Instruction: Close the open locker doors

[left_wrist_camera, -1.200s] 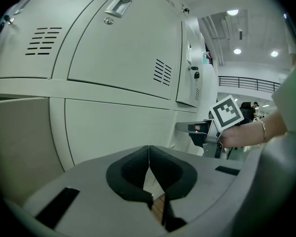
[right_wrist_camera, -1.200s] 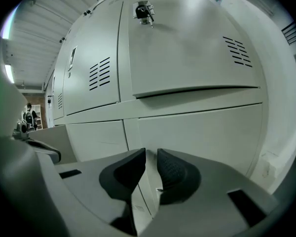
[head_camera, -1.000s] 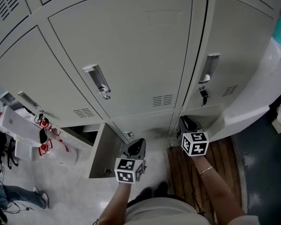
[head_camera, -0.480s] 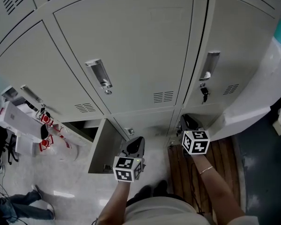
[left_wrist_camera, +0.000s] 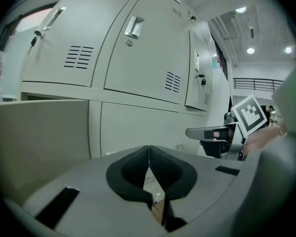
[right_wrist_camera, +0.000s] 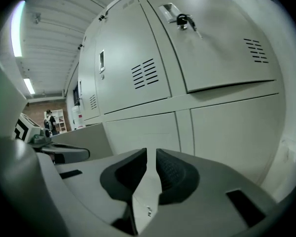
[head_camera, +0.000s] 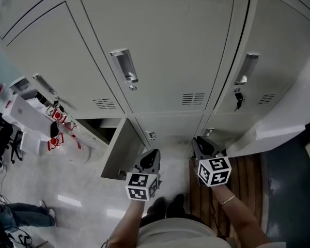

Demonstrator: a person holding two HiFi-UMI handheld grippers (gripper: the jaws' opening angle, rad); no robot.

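The bottom-left locker's grey door [head_camera: 119, 151] stands open, swung out toward me; it also shows as a flat panel [left_wrist_camera: 39, 132] in the left gripper view and further off [right_wrist_camera: 84, 135] in the right gripper view. My left gripper [head_camera: 150, 161] [left_wrist_camera: 149, 149] hangs just right of that door's free edge, shut, its pads meeting with nothing between them. My right gripper [head_camera: 204, 148] [right_wrist_camera: 151, 154] points at the closed bottom lockers to the right. Its jaws are closing, with a narrow gap left and nothing in it.
The upper locker doors are closed, with a recessed handle [head_camera: 125, 66] and a key [head_camera: 238, 99] hanging in the right one's lock. White boxes and red-and-white items [head_camera: 54, 128] lie on the floor at the left. A wooden floor strip [head_camera: 217, 190] and a white ledge [head_camera: 279, 123] are at the right.
The head view has swung, so the lockers now sit lower and further right in it. Both grippers stay low in front of the bottom lockers; the right one has edged down slightly.
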